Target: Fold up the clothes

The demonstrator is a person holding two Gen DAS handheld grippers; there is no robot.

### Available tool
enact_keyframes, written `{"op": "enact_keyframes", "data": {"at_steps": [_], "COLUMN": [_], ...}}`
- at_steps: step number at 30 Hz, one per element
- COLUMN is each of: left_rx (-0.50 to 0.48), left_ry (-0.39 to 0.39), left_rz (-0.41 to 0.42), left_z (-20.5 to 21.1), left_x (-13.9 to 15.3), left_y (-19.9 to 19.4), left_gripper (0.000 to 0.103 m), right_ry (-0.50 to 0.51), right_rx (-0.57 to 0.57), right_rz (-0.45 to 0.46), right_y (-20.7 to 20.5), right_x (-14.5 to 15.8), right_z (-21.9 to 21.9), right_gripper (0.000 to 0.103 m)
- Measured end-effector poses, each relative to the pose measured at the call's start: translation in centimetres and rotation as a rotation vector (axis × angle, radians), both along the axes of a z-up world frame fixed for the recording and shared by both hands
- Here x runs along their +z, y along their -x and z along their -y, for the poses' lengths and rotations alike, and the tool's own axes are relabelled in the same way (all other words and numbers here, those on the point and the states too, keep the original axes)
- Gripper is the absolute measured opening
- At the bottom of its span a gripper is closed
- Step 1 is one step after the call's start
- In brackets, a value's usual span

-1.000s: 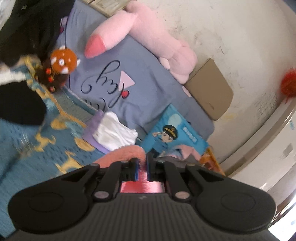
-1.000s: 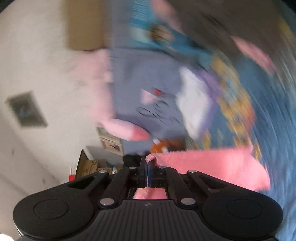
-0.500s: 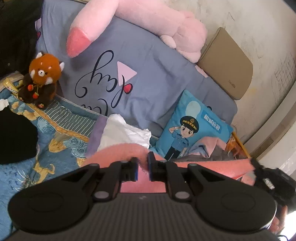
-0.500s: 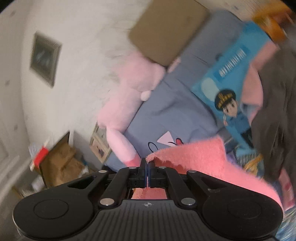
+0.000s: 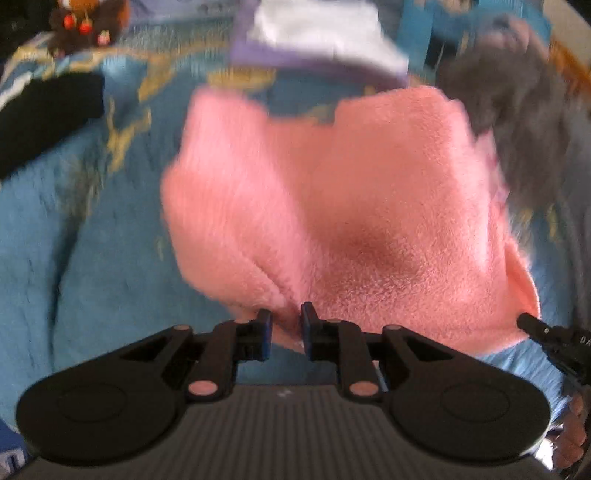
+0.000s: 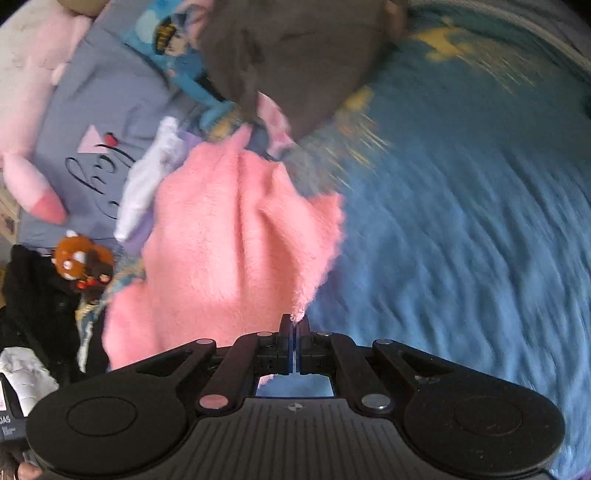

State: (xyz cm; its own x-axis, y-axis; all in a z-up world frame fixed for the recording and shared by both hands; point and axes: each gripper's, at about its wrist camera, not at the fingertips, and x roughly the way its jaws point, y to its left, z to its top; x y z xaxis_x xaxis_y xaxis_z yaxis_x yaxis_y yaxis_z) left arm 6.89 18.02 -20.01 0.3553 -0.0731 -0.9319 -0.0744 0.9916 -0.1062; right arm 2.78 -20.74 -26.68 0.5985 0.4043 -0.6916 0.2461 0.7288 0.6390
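Observation:
A pink fleece cloth [image 5: 351,206] lies spread on the blue bed blanket [image 5: 92,258], blurred by motion. My left gripper [image 5: 286,323] points down at its near edge. Its jaws are opening, and a fold of the fleece sits loosely in the gap between them. In the right wrist view the same pink cloth [image 6: 221,240] runs away to the upper left. My right gripper [image 6: 294,326] is shut on a pointed corner of it. That right gripper's black tip [image 5: 524,320] also shows at the cloth's right corner in the left wrist view.
Folded white and purple clothes [image 5: 317,33] lie beyond the pink cloth, a dark grey garment [image 5: 517,110] to its right, a black garment [image 5: 44,118] to the left. A red panda toy [image 6: 79,260], a grey-blue pillow [image 6: 99,110] and a pink plush [image 6: 29,99] sit at the bed's head.
Both grippers have swung down from facing the pillows and wall toward the bed. The pink cloth has come down onto the blanket. The left jaws have widened.

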Motion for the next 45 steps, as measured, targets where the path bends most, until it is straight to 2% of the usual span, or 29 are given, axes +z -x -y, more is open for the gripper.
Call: {"op": "enact_keyframes", "data": {"at_steps": [4,8,9,10,11,13,15,17,19,22,24,25,26,30,37,40,45], "left_rx": [0.037,0.095,0.104,0.112,0.115,0.115,0.107,0.093,0.088,0.082,0.061,0.05,0.041,0.001,-0.064,-0.084,-0.116], "left_ry": [0.017,0.032,0.034,0.033,0.024,-0.002,-0.025,-0.032,-0.004,0.03,0.03,0.026,0.015,-0.012,-0.007,0.004,0.01], "left_rz": [0.03,0.065,0.079,0.095,0.116,0.156,0.195,0.236,0.267,0.298,0.307,0.309,0.309,0.301,0.297,0.295,0.276], "left_z": [0.2,-1.3,-1.7,-2.2,-2.7,-3.3,-3.3,-2.9,-2.3,-1.2,-0.3,0.2,0.7,2.4,4.4,5.0,6.0], "left_x": [-0.8,0.1,0.6,1.0,1.6,2.9,4.1,5.4,6.4,7.2,7.5,7.6,7.6,7.4,6.8,6.6,6.0], "left_y": [2.7,4.3,4.8,5.3,5.8,6.5,7.0,7.6,8.2,8.7,8.9,9.0,9.1,9.1,9.0,9.0,9.1], "left_gripper": [0.02,0.028,0.034,0.041,0.045,0.065,0.078,0.081,0.088,0.091,0.093,0.093,0.093,0.093,0.094,0.094,0.094], "right_ry": [0.032,0.084,0.099,0.113,0.134,0.154,0.154,0.141,0.124,0.093,0.092,0.085,0.072,0.115,0.208,0.221,0.259], "right_rx": [0.012,-0.017,-0.031,-0.049,-0.073,-0.096,-0.108,-0.092,-0.057,-0.026,-0.002,0.015,0.029,0.004,-0.185,-0.248,-0.214], "right_rz": [0.005,0.025,0.043,0.07,0.103,0.125,0.14,0.135,0.118,0.109,0.12,0.106,0.097,0.155,0.231,0.2,0.027], "right_y": [1.0,1.5,1.7,2.0,1.9,1.2,0.2,-1.8,-4.0,-6.0,-6.5,-6.8,-6.8,-5.1,0.3,3.0,7.5], "right_x": [0.1,1.5,1.9,2.5,3.0,3.1,2.9,2.0,0.9,-0.4,-0.4,-0.5,-0.6,0.2,4.1,4.5,1.5], "right_z": [0.2,0.9,1.3,1.7,2.2,3.3,4.4,4.9,5.0,4.4,3.8,3.6,3.4,3.3,7.9,11.1,11.5], "right_gripper": [0.002,0.015,0.02,0.034,0.041,0.042,0.042,0.042,0.04,0.038,0.024,0.002,0.002,0.002,0.001,0.001,0.001]}}
